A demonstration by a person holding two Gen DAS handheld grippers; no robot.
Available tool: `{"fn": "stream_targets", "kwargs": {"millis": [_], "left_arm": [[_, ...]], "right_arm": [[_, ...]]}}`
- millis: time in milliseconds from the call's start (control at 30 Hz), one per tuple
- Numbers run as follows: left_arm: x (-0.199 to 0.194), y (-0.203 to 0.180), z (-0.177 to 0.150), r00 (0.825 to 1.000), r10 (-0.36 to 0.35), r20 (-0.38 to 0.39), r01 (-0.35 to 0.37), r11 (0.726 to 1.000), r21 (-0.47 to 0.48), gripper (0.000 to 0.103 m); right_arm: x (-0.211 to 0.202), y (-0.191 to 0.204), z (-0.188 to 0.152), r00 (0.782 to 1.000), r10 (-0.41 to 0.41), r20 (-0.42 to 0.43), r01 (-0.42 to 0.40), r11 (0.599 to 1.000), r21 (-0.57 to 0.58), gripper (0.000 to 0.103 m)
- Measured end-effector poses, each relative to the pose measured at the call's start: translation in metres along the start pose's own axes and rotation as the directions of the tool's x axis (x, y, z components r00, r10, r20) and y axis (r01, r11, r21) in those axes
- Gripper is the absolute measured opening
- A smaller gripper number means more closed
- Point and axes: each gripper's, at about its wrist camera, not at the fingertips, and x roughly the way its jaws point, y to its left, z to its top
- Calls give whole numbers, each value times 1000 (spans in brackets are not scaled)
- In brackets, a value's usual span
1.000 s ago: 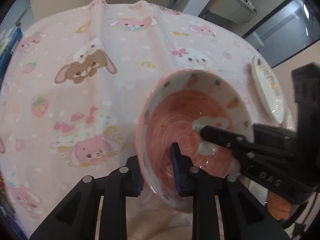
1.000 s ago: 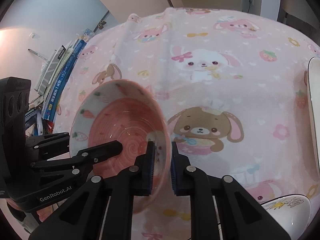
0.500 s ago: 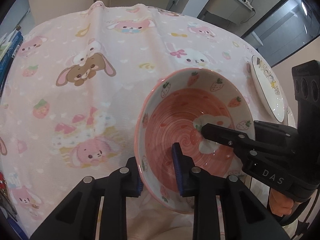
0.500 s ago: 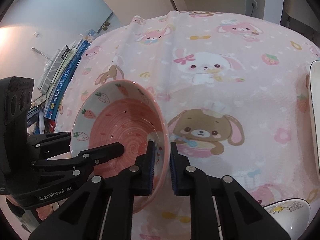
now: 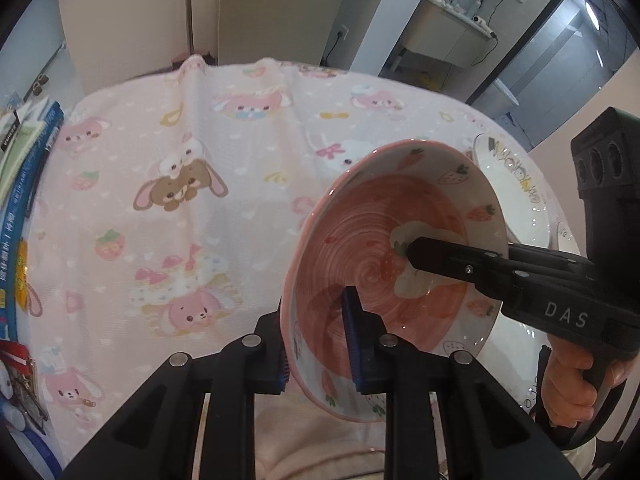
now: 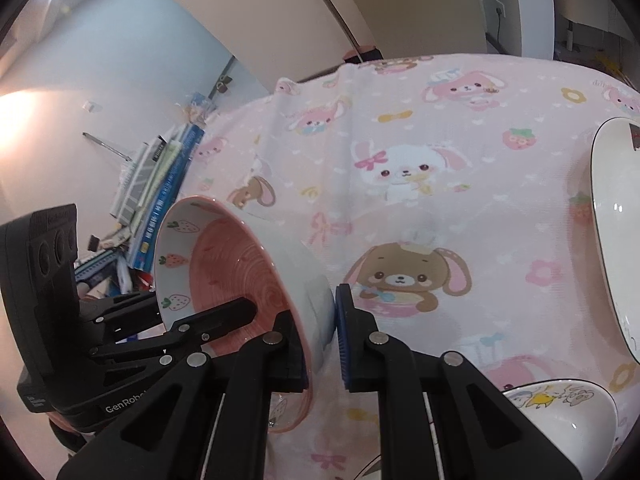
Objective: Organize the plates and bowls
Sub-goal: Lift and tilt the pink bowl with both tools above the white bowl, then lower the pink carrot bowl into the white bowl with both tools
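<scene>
A: The pink bowl (image 5: pixel 392 264), was it the biggest thing on that table?

B: No, the tablecloth (image 5: pixel 192 200) was, pink with rabbits and strawberries, spread over the whole table. The bowl hung above it near the front edge, tipped so its mouth faced sideways, clear of the cloth.

A: And what else stood on the cloth?

B: A white plate (image 6: pixel 612 232) with a dark rim line lay to the right, well apart from the bowl. A smaller white dish with cartoon drawings (image 6: pixel 560 412) sat at the near right corner. A stack of books (image 6: pixel 164 192) leaned along the left edge of the table.

A: How was the bowl held?

B: From both sides. The left gripper (image 5: pixel 320 344) was clenched on the near rim, one blue pad inside the bowl and one outside, its jaws closing a little more on that rim. The right gripper (image 6: pixel 320 332) was clamped on the opposite wall, the inner pad against the pink inside, the outer pad beside the white outside; whether that outer pad touched, I could not tell.

A: Anything of the person?

B: A hand (image 5: pixel 568 384) wrapped around the right gripper's handle.
</scene>
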Motion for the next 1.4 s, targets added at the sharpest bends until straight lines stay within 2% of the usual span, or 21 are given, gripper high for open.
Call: {"fn": "stream_targets", "kwargs": {"millis": [200, 333, 533, 633, 800, 933, 1067, 1400], "left_arm": [[-39, -7, -5, 996, 6, 85, -7, 1000, 17, 24], [-57, -15, -8, 988, 68, 137, -72, 997, 23, 24], [-74, -18, -11, 981, 89, 171, -95, 995, 30, 24], [-88, -23, -16, 973, 101, 207, -112, 993, 42, 24], [-114, -27, -25, 951, 107, 288, -111, 994, -4, 24], [-120, -36, -32, 957, 151, 248, -161, 987, 21, 24], [-129, -45, -50, 947, 201, 250, -213, 977, 26, 24], [-120, -50, -112, 967, 167, 190, -171, 985, 4, 24]], "right_arm": [[-23, 9, -1, 997, 74, 32, -75, 997, 6, 11], [-31, 24, -5, 995, 91, 38, -90, 996, -22, 12], [-42, 36, -11, 992, 117, 49, -116, 993, -29, 13], [-49, 40, -13, 988, 148, 50, -147, 989, -32, 13], [-62, 48, -22, 978, 203, 37, -202, 979, -32, 14], [-74, 55, -27, 978, 199, 64, -197, 979, -45, 15], [-74, 62, -37, 979, 198, 44, -196, 979, -51, 15], [-73, 73, -87, 994, 108, -35, -111, 988, -112, 17]]}}
